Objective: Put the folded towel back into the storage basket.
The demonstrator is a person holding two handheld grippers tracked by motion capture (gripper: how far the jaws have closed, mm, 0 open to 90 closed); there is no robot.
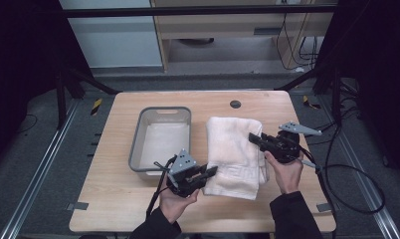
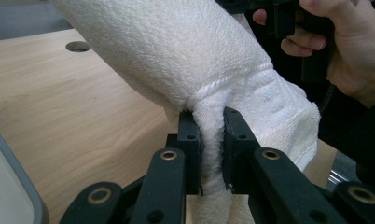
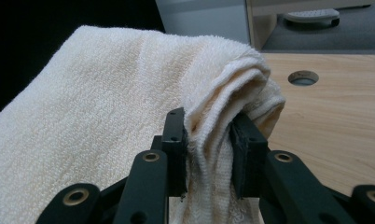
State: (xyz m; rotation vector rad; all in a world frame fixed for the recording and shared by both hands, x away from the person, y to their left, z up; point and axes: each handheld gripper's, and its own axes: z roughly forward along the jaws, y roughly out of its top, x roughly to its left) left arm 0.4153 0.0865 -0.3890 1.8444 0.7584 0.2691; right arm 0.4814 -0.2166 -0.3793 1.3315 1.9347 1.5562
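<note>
A folded white towel (image 1: 235, 154) lies on the wooden table (image 1: 113, 199), right of the middle and reaching toward the near edge. The left gripper (image 1: 211, 172) pinches the towel's near left corner; in the left gripper view its jaws press a thick fold of terry cloth between them (image 2: 213, 154). The right gripper (image 1: 252, 137) clamps the towel's right edge farther back, its jaws bunching several layers (image 3: 209, 149). A grey plastic tub (image 1: 160, 142) stands just left of the towel, toward the table's left half. A round hole (image 1: 235, 104) sits near the far edge. No brand, label or writing can be read anywhere.
</note>
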